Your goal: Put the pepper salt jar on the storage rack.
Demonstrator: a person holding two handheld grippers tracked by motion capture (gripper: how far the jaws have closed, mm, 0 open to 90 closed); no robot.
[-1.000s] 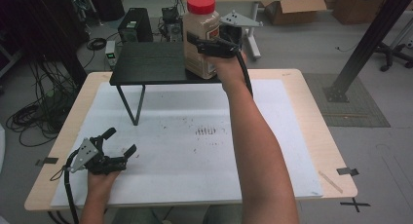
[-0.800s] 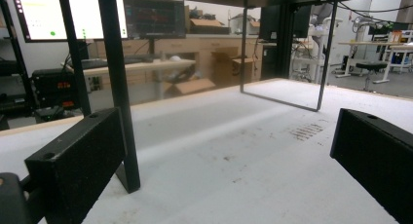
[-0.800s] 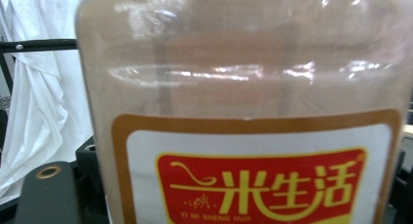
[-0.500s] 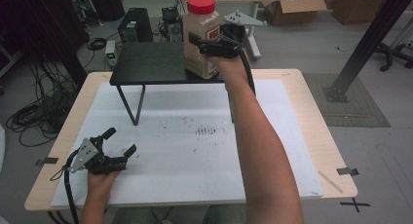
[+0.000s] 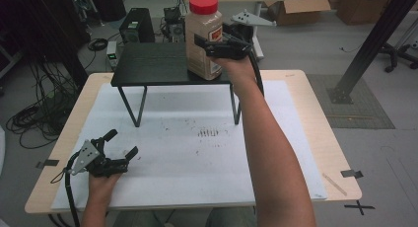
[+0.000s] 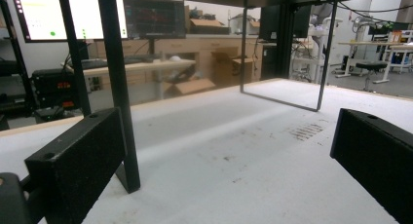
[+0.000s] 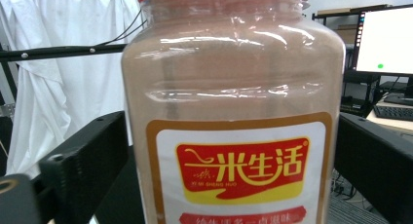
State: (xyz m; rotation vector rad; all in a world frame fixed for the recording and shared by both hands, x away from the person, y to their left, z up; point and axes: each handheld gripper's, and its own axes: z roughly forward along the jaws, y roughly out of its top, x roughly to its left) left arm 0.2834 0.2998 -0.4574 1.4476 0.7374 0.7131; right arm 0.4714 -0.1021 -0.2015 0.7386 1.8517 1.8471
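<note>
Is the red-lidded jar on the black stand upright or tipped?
Upright: the jar stands on the black stand with its red lid on top.

Item: clear plastic jar (image 5: 202, 39), red screw lid, filled with brownish powder.
Label: white, orange border, red-and-yellow logo.
Pose: upright.
Location: on black raised shelf (image 5: 153, 64), at its right front corner.

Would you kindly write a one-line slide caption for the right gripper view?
Right gripper, jaws just opened, straddles a red-labelled jar of brownish powder without pressing on it.
</note>
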